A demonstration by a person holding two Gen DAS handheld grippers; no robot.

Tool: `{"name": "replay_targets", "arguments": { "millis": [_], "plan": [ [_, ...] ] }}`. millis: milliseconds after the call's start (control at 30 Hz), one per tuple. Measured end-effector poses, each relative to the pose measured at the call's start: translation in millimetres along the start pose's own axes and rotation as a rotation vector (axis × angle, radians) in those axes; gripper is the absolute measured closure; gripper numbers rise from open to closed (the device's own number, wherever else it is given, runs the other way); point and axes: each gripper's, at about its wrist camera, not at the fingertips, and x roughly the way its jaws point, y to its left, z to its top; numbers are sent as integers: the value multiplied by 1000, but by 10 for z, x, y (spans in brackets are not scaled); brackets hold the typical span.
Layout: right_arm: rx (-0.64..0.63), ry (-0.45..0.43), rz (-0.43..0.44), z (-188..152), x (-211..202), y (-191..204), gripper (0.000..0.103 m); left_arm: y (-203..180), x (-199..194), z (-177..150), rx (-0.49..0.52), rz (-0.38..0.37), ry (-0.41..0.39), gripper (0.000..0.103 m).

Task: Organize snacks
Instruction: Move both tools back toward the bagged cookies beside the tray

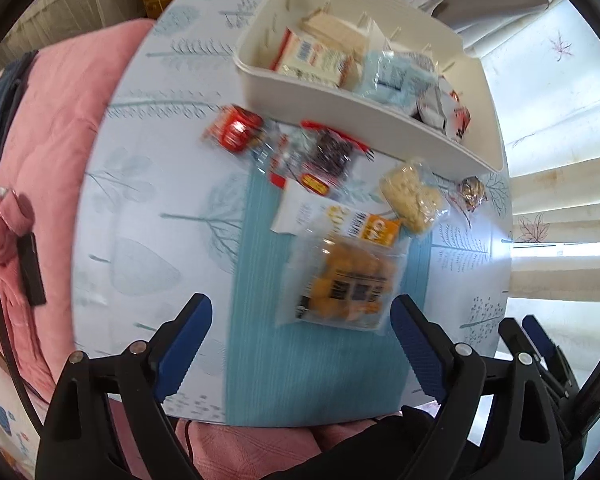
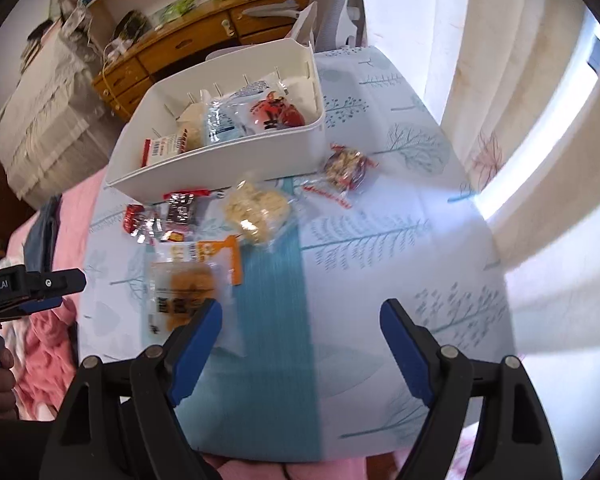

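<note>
Two grippers hang over our round tabletop, covered in a pale cloth printed with blue trees and a teal stripe down the middle. Largest on it is the white plastic bin, already holding several wrapped snacks along its length.

Loose snacks lie on the cloth in front of the bin. We see a clear bag of orange-brown pieces with a dark label nearest us, overlapping a white and orange packet. Just beside those sits a clear bag of pale crumbly pieces. Near the bin's wall lie a dark snack in a red-edged clear wrapper and a small red packet. Apart from these, a small clear bag of mixed nuts rests alone.

Our left gripper stands wide open above the orange-brown bag, nothing between its blue pads. Our right gripper is likewise spread wide and empty, over the teal stripe.
</note>
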Motion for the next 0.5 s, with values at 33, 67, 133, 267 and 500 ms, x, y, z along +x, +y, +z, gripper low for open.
{"name": "replay_targets", "arguments": {
  "millis": [33, 67, 133, 267, 500],
  "plan": [
    [-14, 2, -1, 38, 16, -49, 21, -55, 64, -6, -13, 1, 12, 13],
    [-33, 4, -5, 88, 37, -111, 21, -88, 111, -6, -22, 1, 20, 13],
    [-66, 5, -12, 158, 68, -194, 21, -177, 251, -13, -52, 4, 41, 13],
    [-138, 16, -31, 347, 217, -364, 21, -321, 484, -50, -94, 26, 79, 13],
    [-148, 28, 16, 698, 537, -531, 21, -482, 827, -138, -153, 89, 142, 13]
  ]
}}
